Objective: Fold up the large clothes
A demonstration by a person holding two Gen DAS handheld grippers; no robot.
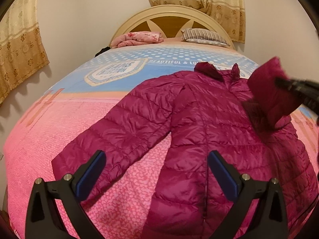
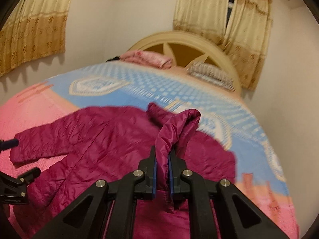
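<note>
In the left wrist view, a magenta puffer jacket (image 1: 209,123) lies spread flat on the pink and blue bedspread (image 1: 59,131) of the bed, one sleeve stretched toward the lower left. The left hand-held gripper (image 1: 156,174) hovers above it with its jaws wide apart and nothing between them. At the right edge the right hand-held gripper (image 1: 279,82) lifts the other sleeve (image 1: 269,91) above the jacket's body.

In the right wrist view, which is blurred, the right hand-held gripper (image 2: 162,167) is clamped on that sleeve's (image 2: 175,131) cuff, raised over the jacket (image 2: 89,135). The left hand-held gripper (image 2: 22,159) shows at the left edge. A striped pillow (image 2: 211,73) and a folded pink blanket (image 2: 147,57) lie by the headboard (image 2: 199,39).
</note>
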